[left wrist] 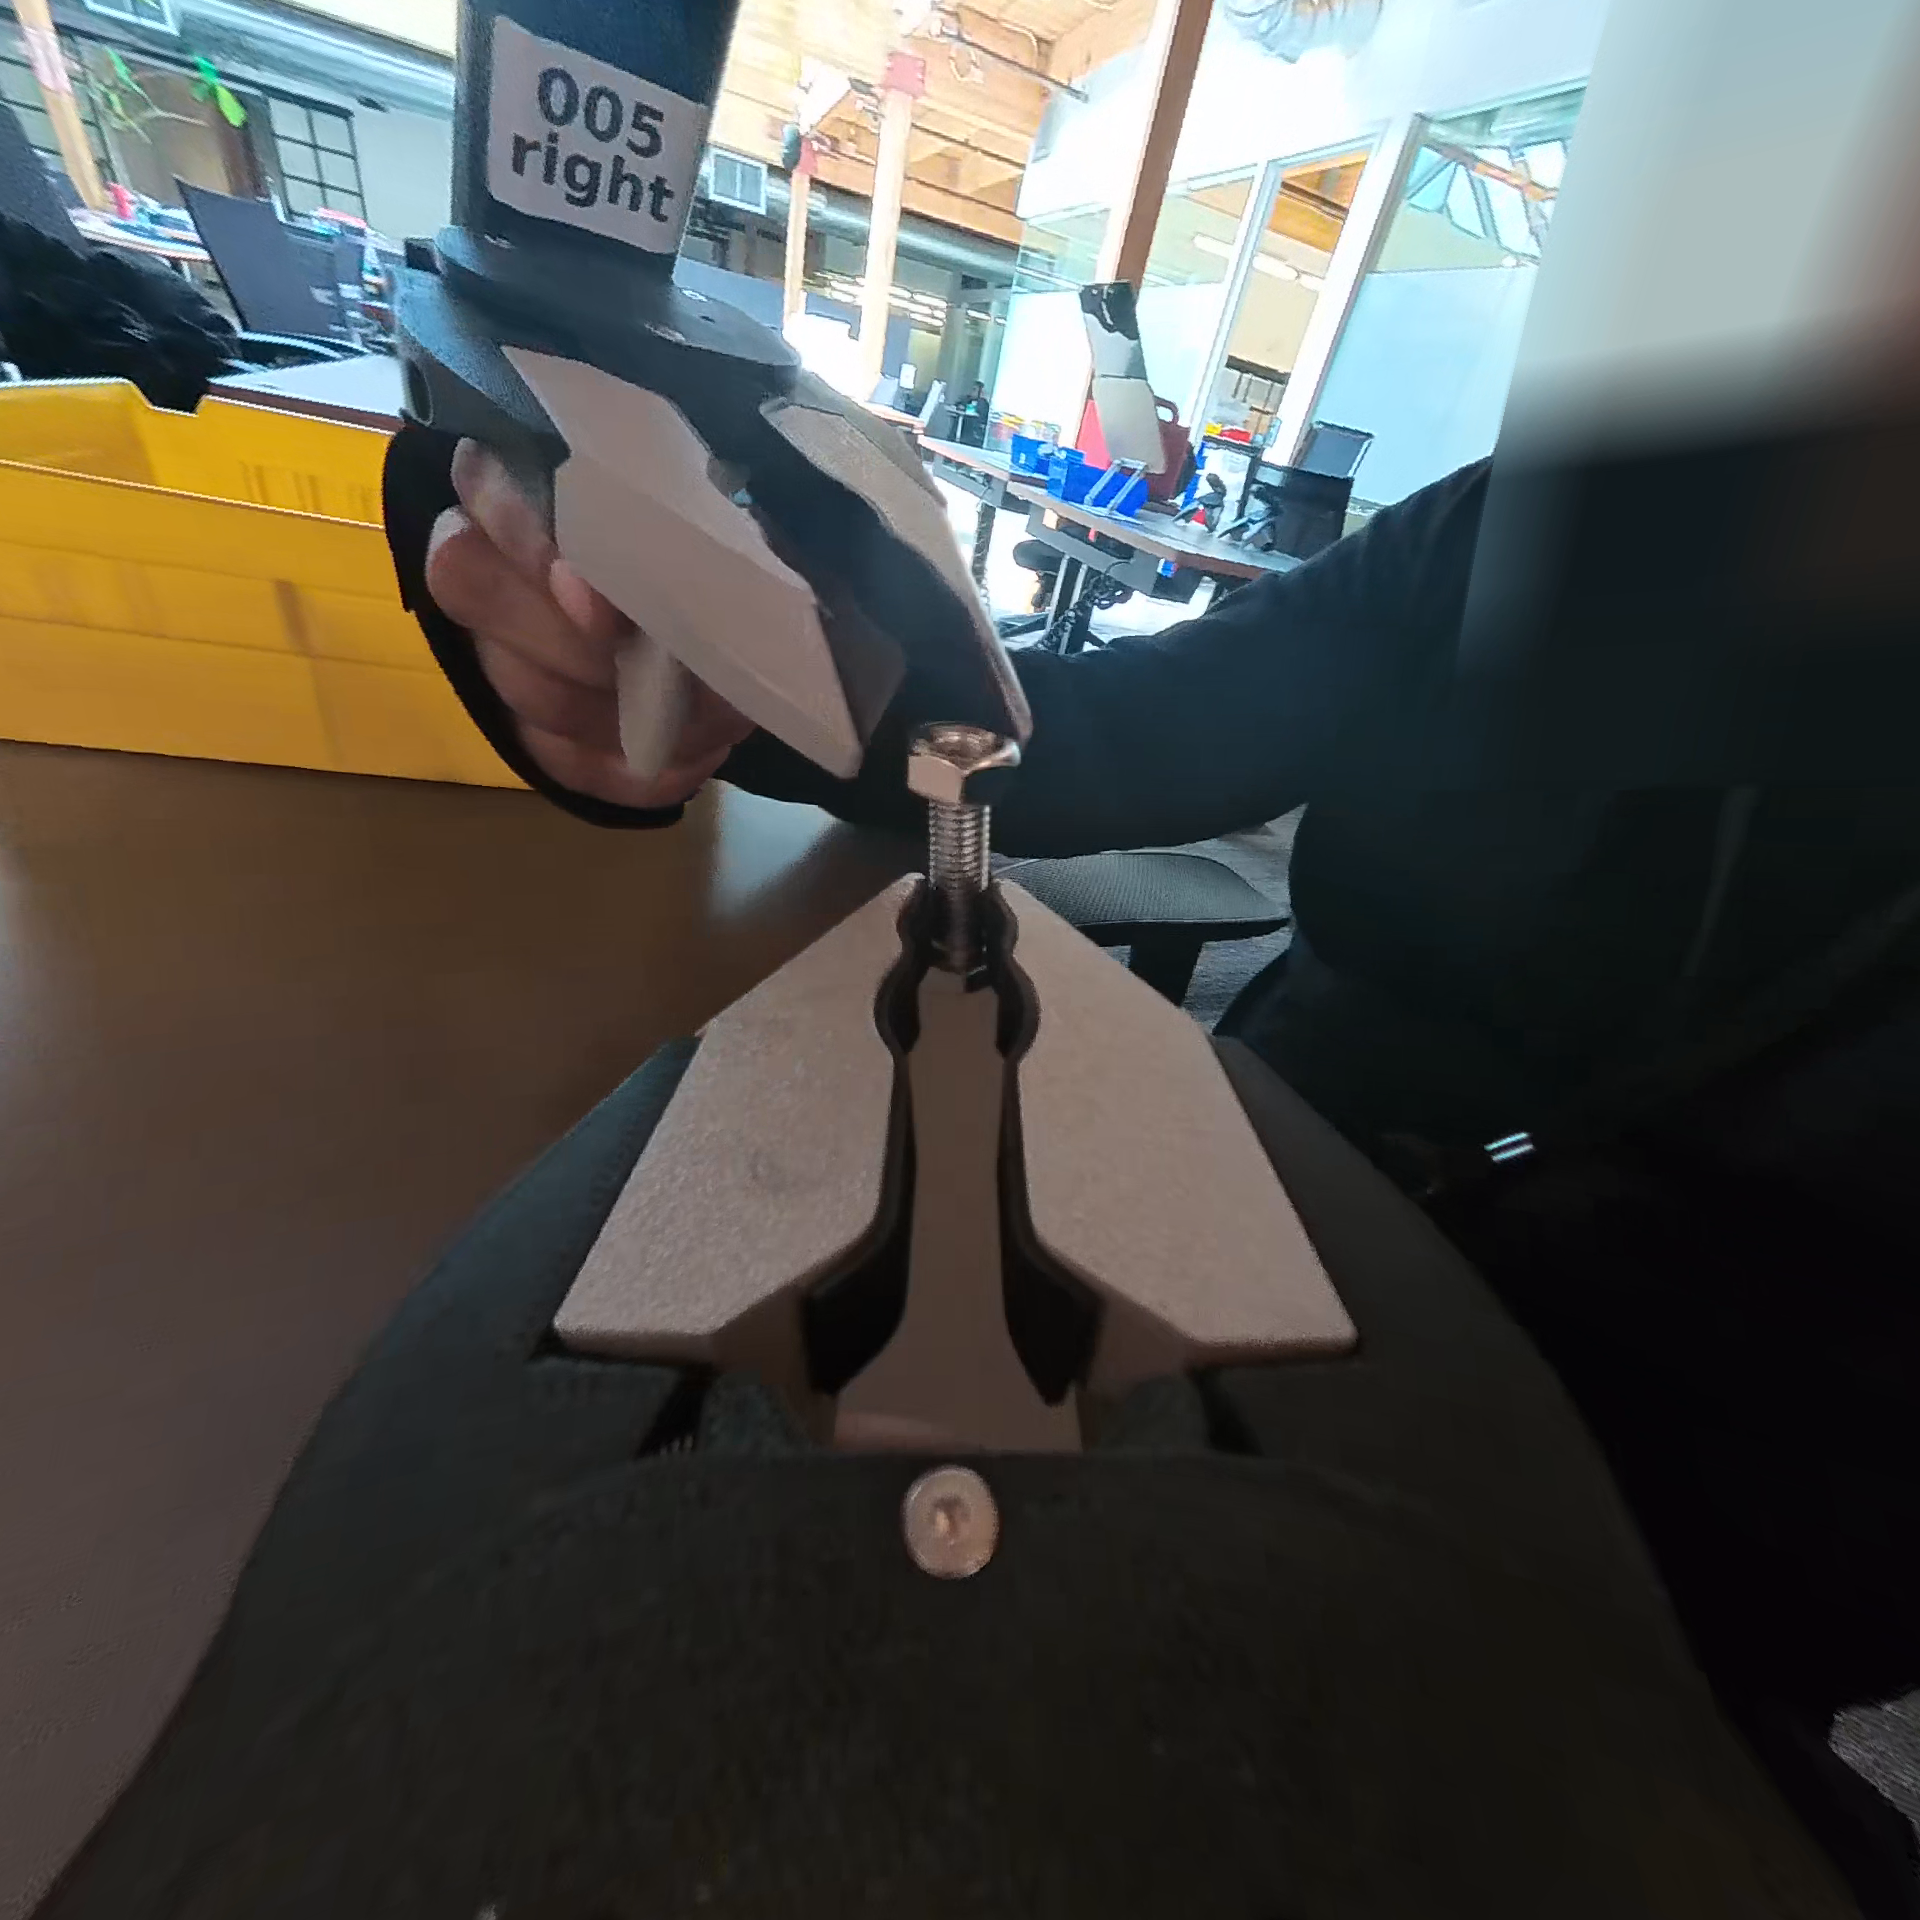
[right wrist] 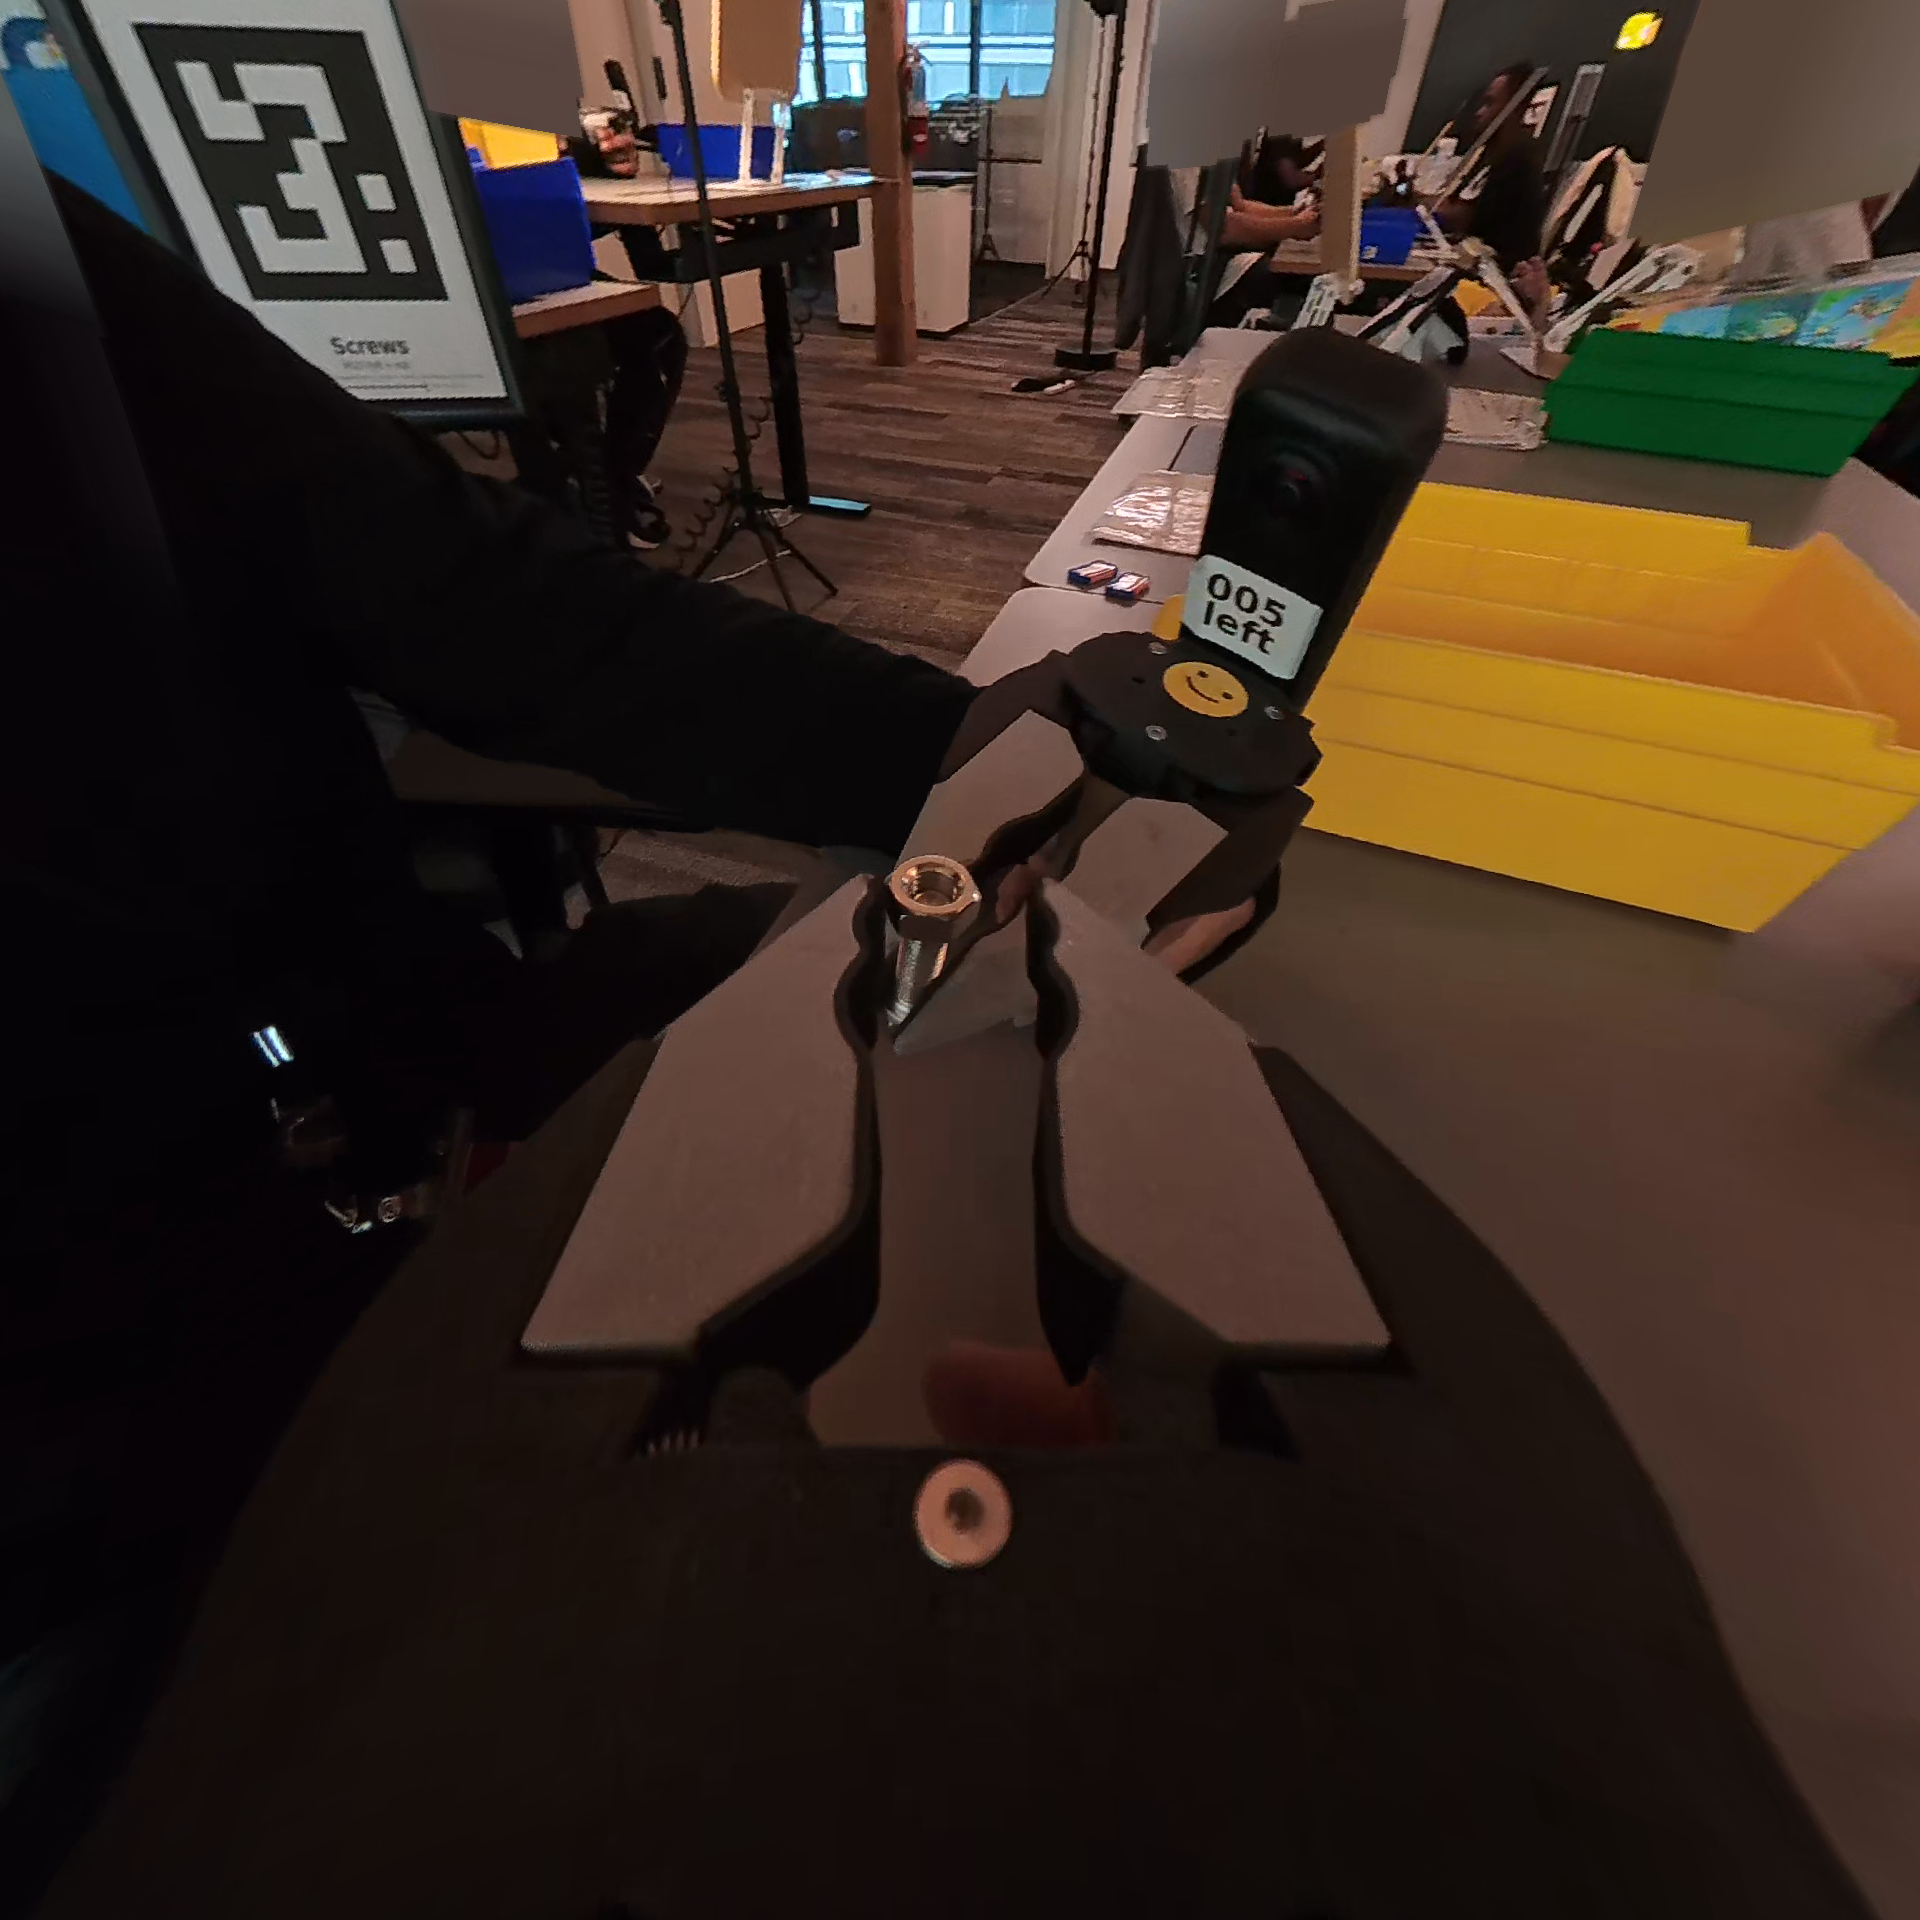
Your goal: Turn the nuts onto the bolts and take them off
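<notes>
Behind our worktop (left wrist: 260, 987) sit yellow bins (left wrist: 187, 582). Left gripper (left wrist: 951, 925) clamps the bolt (left wrist: 956, 842); right gripper (right wrist: 951, 935), jaws parted, straddles the nut (right wrist: 932, 890) on top.

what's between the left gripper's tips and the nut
Only bare threaded bolt shaft: the left gripper clamps its lower end, the nut sits at the top. The left wrist view shows it.

A printed white label (left wrist: 587, 135) sits on each camera post (left wrist: 582, 62), and a captioned marker sign (right wrist: 301, 197) stands behind.
</notes>
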A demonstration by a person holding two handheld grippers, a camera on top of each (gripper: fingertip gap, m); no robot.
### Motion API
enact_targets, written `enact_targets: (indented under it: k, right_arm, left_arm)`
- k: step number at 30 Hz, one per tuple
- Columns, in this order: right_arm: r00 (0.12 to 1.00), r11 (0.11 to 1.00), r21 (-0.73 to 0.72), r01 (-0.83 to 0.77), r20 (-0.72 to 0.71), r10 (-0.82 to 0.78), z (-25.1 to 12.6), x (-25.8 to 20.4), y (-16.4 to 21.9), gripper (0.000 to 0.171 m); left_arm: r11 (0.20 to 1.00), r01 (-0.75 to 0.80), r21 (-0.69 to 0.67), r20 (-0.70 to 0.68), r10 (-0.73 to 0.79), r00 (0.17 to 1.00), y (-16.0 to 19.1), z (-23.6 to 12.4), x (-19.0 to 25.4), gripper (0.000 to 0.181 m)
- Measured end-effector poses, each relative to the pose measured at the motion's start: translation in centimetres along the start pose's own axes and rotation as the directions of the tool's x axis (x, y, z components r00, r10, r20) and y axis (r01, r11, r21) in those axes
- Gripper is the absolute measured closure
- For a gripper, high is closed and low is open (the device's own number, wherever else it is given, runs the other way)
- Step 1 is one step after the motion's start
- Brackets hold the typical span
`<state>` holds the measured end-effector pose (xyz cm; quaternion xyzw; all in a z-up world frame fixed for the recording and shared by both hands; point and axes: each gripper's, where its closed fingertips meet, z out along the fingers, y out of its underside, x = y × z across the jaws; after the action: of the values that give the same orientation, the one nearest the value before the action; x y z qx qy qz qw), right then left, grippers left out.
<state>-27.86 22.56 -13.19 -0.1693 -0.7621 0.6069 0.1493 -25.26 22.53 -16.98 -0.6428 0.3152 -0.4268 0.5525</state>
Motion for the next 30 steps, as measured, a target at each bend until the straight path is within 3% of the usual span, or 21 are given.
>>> enact_targets:
  k: [17, 30]
  right_arm:
    - [1.000, 0.999, -0.032, 0.023, 0.011, -0.023, 0.4, -0.6, 0.4, 0.156]
    - [0.986, 0.999, -0.033, -0.028, -0.163, 0.022, -0.7, 2.8, 1.1, 0.157]
  left_arm:
    - [1.000, -0.013, -0.019, 0.039, 0.014, 0.999, 0.3, 0.3, -0.5, 0.174]
    - [0.990, -0.129, -0.055, 0.348, 0.140, 0.927, 0.0, -1.0, -4.9, 0.174]
